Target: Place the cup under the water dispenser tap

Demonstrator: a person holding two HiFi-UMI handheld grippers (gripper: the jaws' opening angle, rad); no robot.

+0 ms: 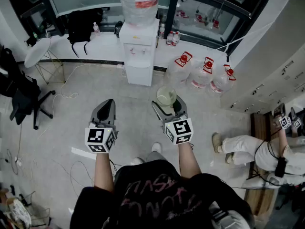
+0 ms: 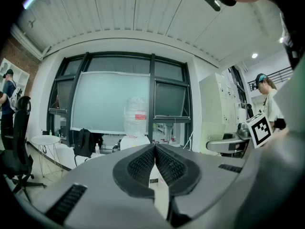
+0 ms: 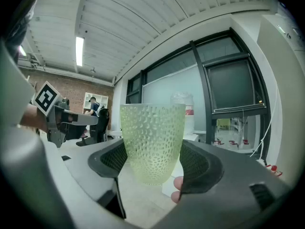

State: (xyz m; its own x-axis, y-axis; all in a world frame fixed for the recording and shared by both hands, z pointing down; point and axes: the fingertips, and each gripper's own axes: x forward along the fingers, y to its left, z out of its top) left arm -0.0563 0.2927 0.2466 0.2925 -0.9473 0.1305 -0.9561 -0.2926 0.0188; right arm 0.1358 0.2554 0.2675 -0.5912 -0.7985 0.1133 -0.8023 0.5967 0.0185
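A pale green dimpled cup point(image 3: 152, 142) stands upright between the pads of my right gripper point(image 3: 153, 163), which is shut on it. From the head view the cup point(image 1: 166, 96) sits at the tip of the right gripper point(image 1: 167, 106), held out over the floor. The white water dispenser point(image 1: 139, 51) with a big bottle on top stands ahead against the window ledge, well beyond the cup. Its taps point(image 1: 137, 52) show as small dots on the front. My left gripper point(image 1: 105, 111) is shut and empty; its pads point(image 2: 143, 163) meet, with the dispenser point(image 2: 135, 140) behind them.
Three large water bottles with red caps point(image 1: 205, 75) lie on the floor right of the dispenser. An office chair point(image 1: 21, 97) stands at the left, with a round white table point(image 1: 37, 51) behind it. Another person point(image 1: 257, 151) with marker-cube grippers is at the right. Cables trail over the floor.
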